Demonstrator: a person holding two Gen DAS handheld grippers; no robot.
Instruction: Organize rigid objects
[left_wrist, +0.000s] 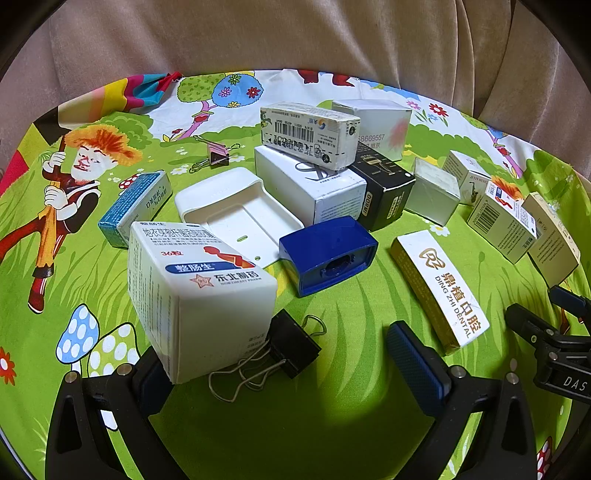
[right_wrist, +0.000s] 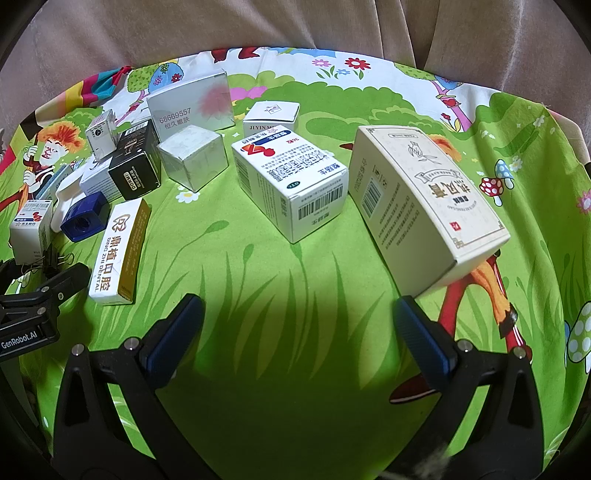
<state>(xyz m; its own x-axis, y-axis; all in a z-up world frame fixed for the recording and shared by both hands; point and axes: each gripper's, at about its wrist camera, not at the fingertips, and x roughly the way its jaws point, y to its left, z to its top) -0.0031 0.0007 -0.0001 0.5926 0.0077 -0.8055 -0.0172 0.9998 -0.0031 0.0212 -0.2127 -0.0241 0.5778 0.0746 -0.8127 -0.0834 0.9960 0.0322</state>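
Small cardboard boxes lie scattered on a cartoon-print cloth (left_wrist: 332, 406). In the left wrist view my left gripper (left_wrist: 277, 354) stands open. A white medicine box (left_wrist: 199, 295) rests against its left finger, and a black binder clip (left_wrist: 291, 347) lies between the fingers. A blue plastic box (left_wrist: 328, 254) and a white tray (left_wrist: 236, 218) sit just beyond. In the right wrist view my right gripper (right_wrist: 299, 306) is open over bare cloth. A cream box (right_wrist: 424, 206) overhangs its right fingertip, and a white barcode box (right_wrist: 291, 181) lies ahead.
A long white-and-gold dental box (left_wrist: 439, 288) (right_wrist: 118, 251) lies between the two grippers. Stacked white and black boxes (left_wrist: 332, 166) crowd the middle, with a pink binder clip (left_wrist: 218, 155) behind. A beige cushion (left_wrist: 295, 33) backs the cloth.
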